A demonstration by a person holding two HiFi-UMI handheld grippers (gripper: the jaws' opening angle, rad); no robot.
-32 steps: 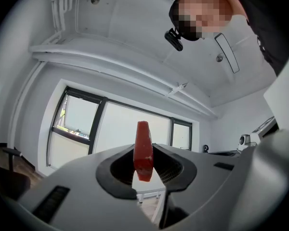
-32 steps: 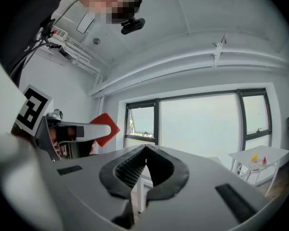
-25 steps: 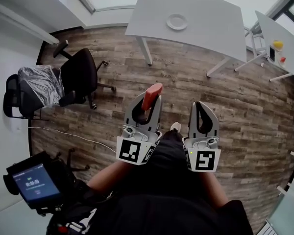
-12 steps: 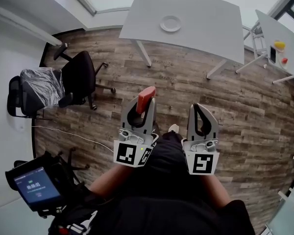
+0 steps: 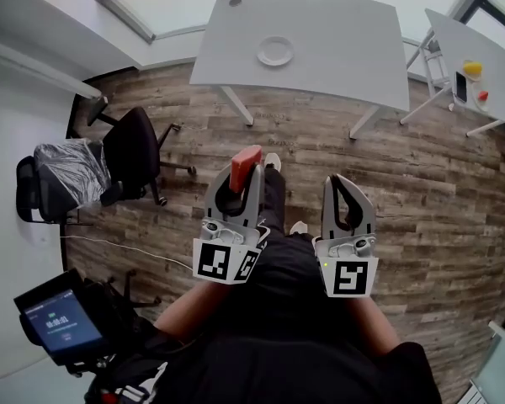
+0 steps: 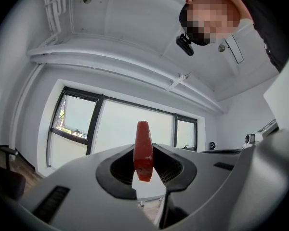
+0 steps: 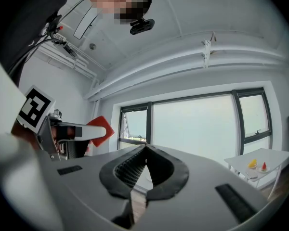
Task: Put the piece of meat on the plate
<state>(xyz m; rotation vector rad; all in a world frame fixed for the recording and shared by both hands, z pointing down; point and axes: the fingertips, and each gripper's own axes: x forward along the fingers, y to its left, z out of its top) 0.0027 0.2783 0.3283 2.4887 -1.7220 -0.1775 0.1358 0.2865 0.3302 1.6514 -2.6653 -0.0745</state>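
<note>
Left gripper (image 5: 246, 175): jaws pinching the piece of meat (image 5: 246, 160). In the left gripper view the red slab stands on edge between the two pads. Its upper end rises above the jaw tips and its lower end hangs just below the pad line. Both pads press on its flat faces.

Right gripper (image 5: 339, 180): jaws pressed together at the tips, nothing between them. The right gripper view shows the ribbed pads meeting in a point, with only a narrow slit lower down.

Position: the two tools are held side by side and apart. The meat-carrying tool appears off the right gripper's left side in that tool's own view, with the red piece jutting past its tips.

Plate (image 5: 275, 51): white, round, bare. It sits on the grey table (image 5: 337, 32) well ahead of both sets of jaw tips, slightly to the right of the left gripper's line. Wooden floor (image 5: 421, 175) lies between the tools and the table.

Other items: a black office chair (image 5: 135, 146) off the left gripper's outer side. A second table (image 5: 475, 45) stands ahead of and beyond the right gripper's outer side and carries small yellow and red objects. A screen (image 5: 57, 322) sits behind and outside the left gripper.
</note>
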